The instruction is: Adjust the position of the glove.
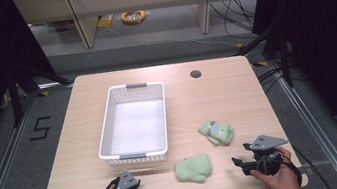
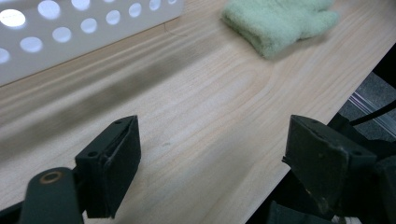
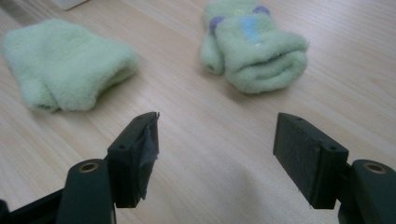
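Pale wooden table (image 1: 227, 96) over grey floor (image 1: 156, 28)

Up beyond the left gripper's jaws, the white basket (image 2: 70, 32) runs off the top and left edges, holes blurred. The plain green mitten (image 2: 280, 21) ahead of the right-hand jaw is clipped at the top. In the right gripper view, the patterned mitten (image 3: 254, 44) loses its fingertips past the top edge.

A big black number 5 (image 1: 40, 128) is marked on the grey floor (image 1: 10, 163), just off the left edge of the table (image 1: 217, 97). There are no other words or numbers to read.
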`<state>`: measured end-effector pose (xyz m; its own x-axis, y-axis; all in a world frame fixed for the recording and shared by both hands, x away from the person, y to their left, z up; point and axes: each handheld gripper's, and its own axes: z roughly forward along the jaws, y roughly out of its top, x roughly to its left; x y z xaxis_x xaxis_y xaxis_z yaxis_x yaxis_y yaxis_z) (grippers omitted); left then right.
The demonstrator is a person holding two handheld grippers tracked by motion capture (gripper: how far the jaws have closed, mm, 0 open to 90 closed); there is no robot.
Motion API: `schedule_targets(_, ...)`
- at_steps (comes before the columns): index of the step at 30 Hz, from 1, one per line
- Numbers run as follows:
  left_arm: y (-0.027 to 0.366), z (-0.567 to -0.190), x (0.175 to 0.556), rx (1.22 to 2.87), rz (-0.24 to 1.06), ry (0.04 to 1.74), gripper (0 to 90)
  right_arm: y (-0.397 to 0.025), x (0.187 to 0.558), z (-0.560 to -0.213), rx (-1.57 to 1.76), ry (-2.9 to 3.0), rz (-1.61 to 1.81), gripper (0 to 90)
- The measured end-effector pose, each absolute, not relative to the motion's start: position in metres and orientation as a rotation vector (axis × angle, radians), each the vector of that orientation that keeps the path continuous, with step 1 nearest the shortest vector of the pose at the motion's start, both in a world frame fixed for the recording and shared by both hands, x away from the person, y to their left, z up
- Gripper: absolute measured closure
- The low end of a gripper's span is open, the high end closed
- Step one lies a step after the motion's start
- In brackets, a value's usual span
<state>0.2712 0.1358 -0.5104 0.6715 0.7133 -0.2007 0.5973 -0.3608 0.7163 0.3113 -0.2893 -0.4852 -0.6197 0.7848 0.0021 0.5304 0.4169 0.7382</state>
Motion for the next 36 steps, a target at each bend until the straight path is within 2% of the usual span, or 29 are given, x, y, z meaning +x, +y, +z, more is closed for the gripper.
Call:
schedule_targets(12,0.132,-0.51,0.271,2.07,0.179,1.007,18.2,-0.283,0.309,-0.483,1.08,2.351,1.129,37.5)
schedule_targets(23,0.123,-0.508,0.272,2.063,0.142,1.003,18.9,-0.275,0.307,-0.481,1.09,2.373,1.2,38.0)
schedule_targets(29,0.11,-0.507,0.274,2.045,0.136,0.983,19.2,-0.268,0.307,-0.477,1.051,2.391,1.212,38.8)
schedule_targets(36,0.094,-0.504,0.281,2.075,0.147,0.94,20.3,-0.259,0.312,-0.471,1.024,2.409,1.204,43.8)
